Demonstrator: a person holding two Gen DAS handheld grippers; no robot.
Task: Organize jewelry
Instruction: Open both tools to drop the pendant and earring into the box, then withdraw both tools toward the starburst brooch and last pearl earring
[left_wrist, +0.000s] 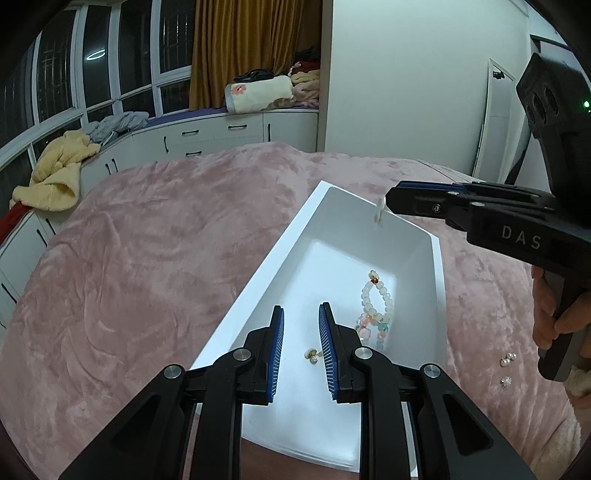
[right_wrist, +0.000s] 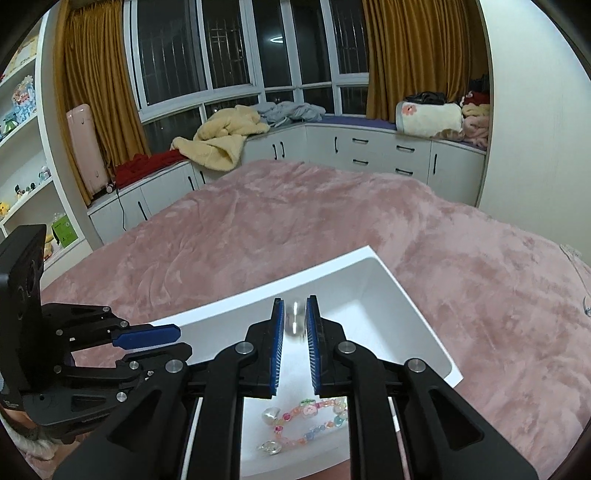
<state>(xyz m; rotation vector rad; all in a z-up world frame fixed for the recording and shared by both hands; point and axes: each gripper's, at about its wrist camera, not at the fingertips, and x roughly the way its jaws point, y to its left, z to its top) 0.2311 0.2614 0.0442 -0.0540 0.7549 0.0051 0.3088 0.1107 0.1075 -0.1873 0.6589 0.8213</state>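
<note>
A white rectangular box (left_wrist: 258, 269) lies on the pink bedspread. Inside it are a white bead bracelet (left_wrist: 380, 295), a pastel bead bracelet (left_wrist: 369, 328) and a small gold earring (left_wrist: 311, 355). My left gripper (left_wrist: 301, 350) is open and empty, low over the box's near end. My right gripper (right_wrist: 295, 325) is over the box's far end, its jaws narrowly apart around a small pale pearl piece (right_wrist: 294, 319), blurred. From the left wrist view that piece (left_wrist: 379, 214) hangs at the right gripper's tip. The pastel bracelet (right_wrist: 306, 421) shows below my right gripper.
Three small sparkly earrings (left_wrist: 506, 365) lie on the pink bedspread (left_wrist: 155, 236) right of the box. White cabinets (right_wrist: 369, 151) with piled clothes and blankets run along the windows behind the bed. Shelves (right_wrist: 22, 147) stand at the left.
</note>
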